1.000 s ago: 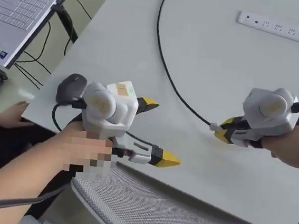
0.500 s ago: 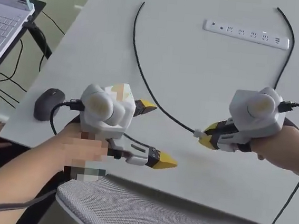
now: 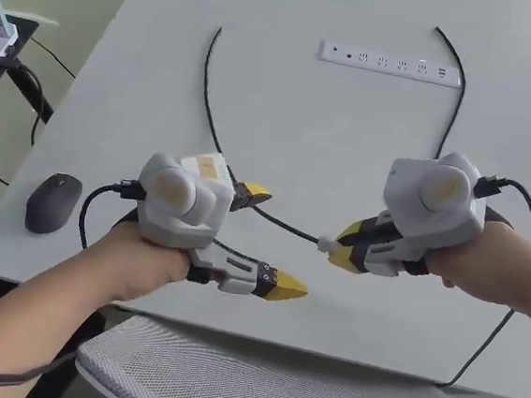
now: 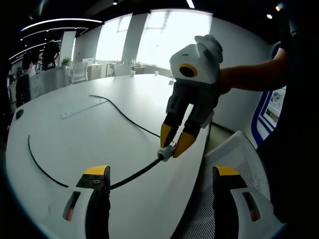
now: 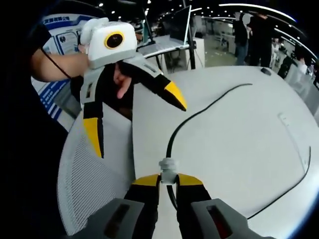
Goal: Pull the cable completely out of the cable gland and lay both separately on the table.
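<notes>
White plastic, the cable gland (image 3: 323, 243) sits pinched in the right gripper's (image 3: 339, 250) closed tips over the table's (image 3: 348, 122) near edge, and with the left gripper (image 3: 276, 240) spread wide, off the black cable (image 3: 217, 138), pulling would likely just drag both along.

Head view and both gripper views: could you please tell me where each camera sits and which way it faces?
Head view: on the headset, looking down at the table; left hand, right hand, open left tongs and right tongs show.
Left gripper view: rides the left tongs, facing the right tongs gripping the cable gland; own jaws below.
Right gripper view: rides the right tongs, facing the left tongs along the cable; own jaws clamp the gland.
Shared: both gripper views show the gland.
</notes>
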Demonstrator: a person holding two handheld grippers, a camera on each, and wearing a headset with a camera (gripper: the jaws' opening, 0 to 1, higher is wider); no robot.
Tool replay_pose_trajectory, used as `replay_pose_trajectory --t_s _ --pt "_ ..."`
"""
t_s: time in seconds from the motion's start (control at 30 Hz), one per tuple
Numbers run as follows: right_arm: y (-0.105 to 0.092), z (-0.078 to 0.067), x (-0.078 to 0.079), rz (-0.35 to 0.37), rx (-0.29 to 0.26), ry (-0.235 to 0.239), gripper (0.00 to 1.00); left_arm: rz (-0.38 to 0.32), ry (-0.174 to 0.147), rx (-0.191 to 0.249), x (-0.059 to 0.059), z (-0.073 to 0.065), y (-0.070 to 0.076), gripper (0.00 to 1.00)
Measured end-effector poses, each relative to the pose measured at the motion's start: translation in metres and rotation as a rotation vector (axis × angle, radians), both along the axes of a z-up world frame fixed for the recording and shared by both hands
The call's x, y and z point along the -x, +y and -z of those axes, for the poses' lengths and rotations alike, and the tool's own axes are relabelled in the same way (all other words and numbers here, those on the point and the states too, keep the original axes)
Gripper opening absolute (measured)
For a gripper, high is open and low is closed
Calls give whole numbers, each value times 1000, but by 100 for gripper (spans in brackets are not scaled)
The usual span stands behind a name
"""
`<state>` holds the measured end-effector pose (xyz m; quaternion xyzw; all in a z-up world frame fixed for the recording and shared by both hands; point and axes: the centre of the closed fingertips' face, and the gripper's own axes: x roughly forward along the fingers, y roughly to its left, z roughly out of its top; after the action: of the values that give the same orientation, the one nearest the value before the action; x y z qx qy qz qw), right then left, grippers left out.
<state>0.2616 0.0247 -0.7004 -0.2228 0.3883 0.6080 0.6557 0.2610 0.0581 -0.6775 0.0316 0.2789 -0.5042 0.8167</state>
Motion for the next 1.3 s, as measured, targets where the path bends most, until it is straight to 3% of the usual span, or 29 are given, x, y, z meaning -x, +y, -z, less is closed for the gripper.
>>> replay_pose_trajectory --t_s 0.33,0.5,0.63,0.77,0.97,1.0,1.13,1.23,1.3 --pt "0 -12 11 -46 -3 -49 6 74 -21 15 0 -1 -12 76" --pt "0 -17 18 -83 -13 -58 6 119 -17 24 4 -1 -18 67" --pt "-2 -17 20 -117 -2 -92 6 141 -7 32 7 -3 -23 62" --pt "-2 -17 24 -145 0 -105 6 148 6 70 9 -8 -26 55" --pt "0 -19 25 -171 -15 -117 6 183 16 67 12 -5 -30 46" --pt "0 -20 25 -174 -18 -114 6 188 9 66 12 -5 -31 44" --pt "-1 -21 31 -165 -42 -30 6 215 -27 62 13 -8 -35 38" --pt "-3 -20 29 -159 -48 -6 6 253 -57 43 17 -7 -37 34" --pt "-4 -18 31 -163 -43 1 6 265 -55 34 19 -5 -37 31"
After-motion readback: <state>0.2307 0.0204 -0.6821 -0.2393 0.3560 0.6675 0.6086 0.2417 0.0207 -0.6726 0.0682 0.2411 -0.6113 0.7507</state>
